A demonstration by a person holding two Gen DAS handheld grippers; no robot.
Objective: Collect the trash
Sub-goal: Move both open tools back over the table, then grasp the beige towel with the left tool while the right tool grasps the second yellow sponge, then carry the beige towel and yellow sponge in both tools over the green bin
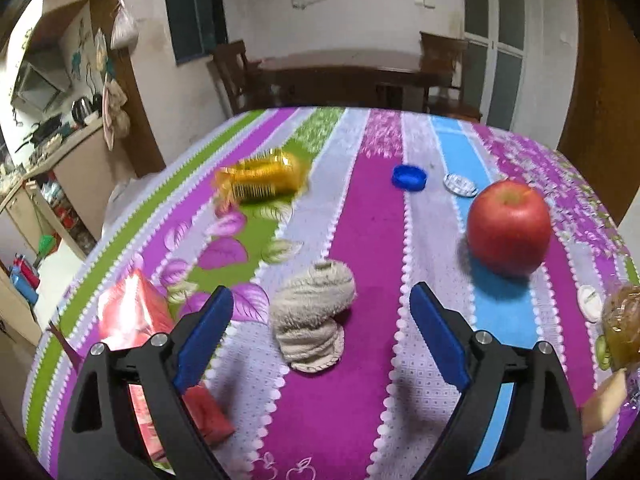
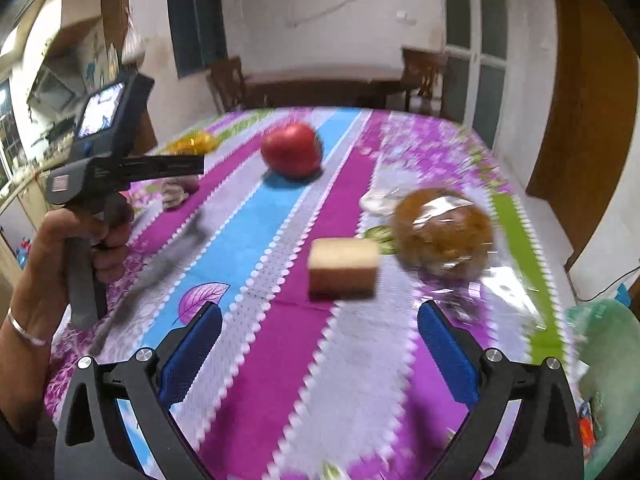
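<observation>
My left gripper [image 1: 322,308] is open and empty, just above a crumpled beige rag [image 1: 314,316] that lies between its fingers. A crumpled gold wrapper [image 1: 262,180] lies farther back left; a blue bottle cap [image 1: 409,177] and a clear lid [image 1: 460,185] lie at the back. My right gripper [image 2: 320,332] is open and empty, a little short of a tan foam block [image 2: 344,268]. A wrapped brown bun in clear plastic [image 2: 442,232] lies to its right. The left gripper also shows in the right wrist view [image 2: 176,172], held over the rag [image 2: 174,196].
A red apple [image 1: 509,227] stands right of centre, also seen in the right wrist view [image 2: 292,154]. A red tissue pack [image 1: 132,312] lies at the left. A green bag [image 2: 608,380] hangs at the table's right edge. The striped tablecloth [image 1: 368,240] covers the table.
</observation>
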